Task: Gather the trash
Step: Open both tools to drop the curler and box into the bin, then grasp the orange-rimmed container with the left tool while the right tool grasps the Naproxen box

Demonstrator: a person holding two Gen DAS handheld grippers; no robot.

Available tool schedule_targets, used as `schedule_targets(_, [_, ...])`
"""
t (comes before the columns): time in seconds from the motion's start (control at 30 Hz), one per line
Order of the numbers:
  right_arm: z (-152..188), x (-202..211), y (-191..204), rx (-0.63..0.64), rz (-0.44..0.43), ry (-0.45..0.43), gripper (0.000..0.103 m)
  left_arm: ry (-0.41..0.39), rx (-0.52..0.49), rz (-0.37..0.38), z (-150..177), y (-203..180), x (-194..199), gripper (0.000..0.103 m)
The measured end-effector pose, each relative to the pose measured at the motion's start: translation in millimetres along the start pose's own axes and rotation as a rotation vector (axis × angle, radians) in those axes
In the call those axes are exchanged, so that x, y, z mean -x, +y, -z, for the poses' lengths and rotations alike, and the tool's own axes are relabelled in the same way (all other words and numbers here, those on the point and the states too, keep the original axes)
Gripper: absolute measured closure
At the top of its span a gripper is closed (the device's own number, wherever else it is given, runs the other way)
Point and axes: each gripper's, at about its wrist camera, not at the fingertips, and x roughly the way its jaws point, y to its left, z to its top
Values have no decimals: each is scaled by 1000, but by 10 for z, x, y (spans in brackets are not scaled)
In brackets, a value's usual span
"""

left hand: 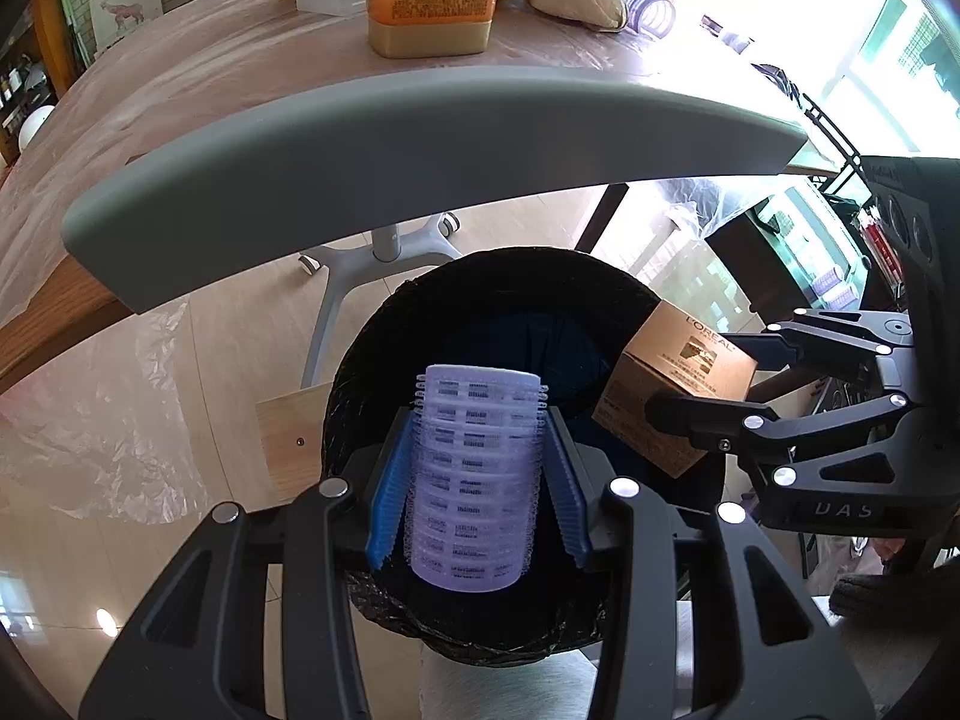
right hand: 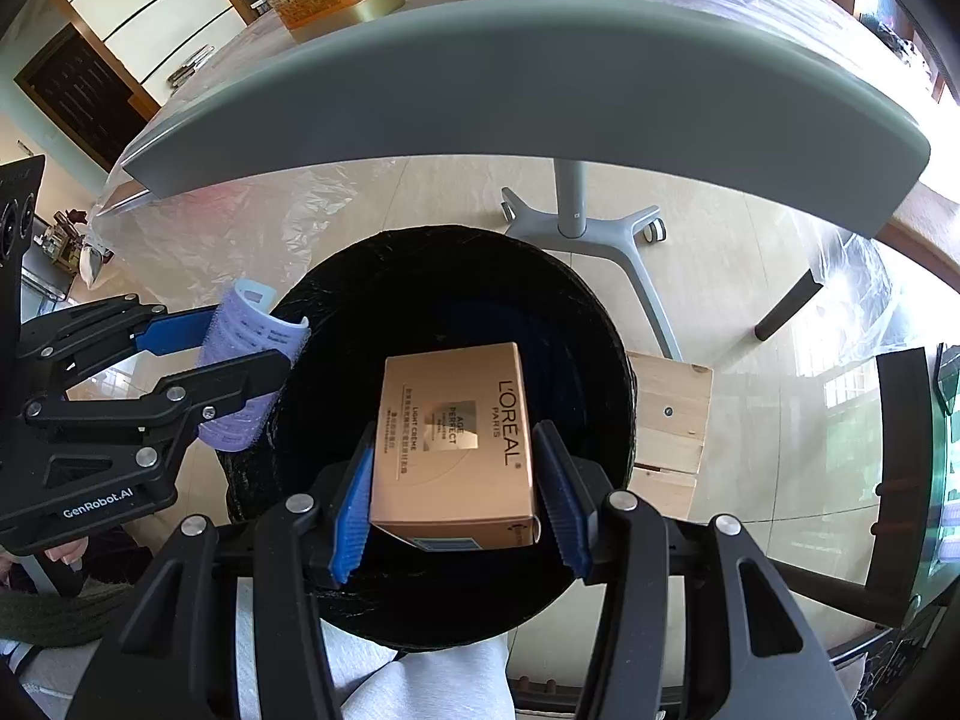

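The left claw (left hand: 474, 474) is pinching a lilac hair roller (left hand: 474, 480) between its blue pads, holding it upright directly above the mouth of the black-lined trash bin (left hand: 360, 372). The right claw (right hand: 456, 480) is clamping a tan L'Oréal box (right hand: 456, 444) by its two long sides, and that box is also hanging over the bin opening, on the right side of it. Neither item is touching the liner yet.

The risks are lying in the release. The roller is light and bristly, so its hooks may be catching on the ribbed pads and it could be clinging to one finger instead of dropping. In the right wrist view the roller is sitting close to the bin's left rim, so a drop from there could be glancing off the edge and rolling away across the floor. The two claws are working near each other, and opening both at once could be knocking the box against the roller.

The bin is standing on a pale glossy tiled floor (right hand: 780, 420), with a small wooden block (right hand: 672, 414) just beside it. Above and farther off, a grey-edged tabletop (left hand: 420, 138) under clear plastic sheeting is carrying an orange-lidded jar (left hand: 432, 6) and other clutter. A wheeled grey stand (right hand: 576, 210) is sitting on the far side, and bright windows are glaring at the right.
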Motion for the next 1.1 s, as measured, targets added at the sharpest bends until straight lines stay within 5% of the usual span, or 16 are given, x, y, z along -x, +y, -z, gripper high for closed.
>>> schedule_targets(0.23, [-26,13,-13,-2,5,-14,52,-3,-27,10,-11,-43,-20,58])
schedule_targets(0.27, [-27,36,5,0,2,-21,48,-6,-29,18,-15,-46,-11,57])
schedule_targets(0.3, [-27,67,6,-2,-3,-30,31,-9,-30,6,-17,-51,3,46])
schedule_targets(0.33, [-30,102,-2,-11,3,-38,23,-14,-30,-2,-23,-38,15,30])
schedule_targets(0.37, [-22,170,-19,-26,13,-63,18,-28,-31,-4,-19,-36,47,27])
schedule_targets(0.63, [11,732,-205,-89,28,-188,18,-129,13,-27,-16,72,452,21])
schedule_targets(0.8, [-57,1271,-273,-72,159,-371,4,-300,32,-46,-128,111,925,2])
schedule_targets(0.97, [-328,1479,-392,-41,240,-453,4,-382,49,-61,-417,113,1087,2])
schedule_targets(1.1, [-665,1517,-490,-70,168,-481,4,-377,8,-133,-654,47,1003,2])
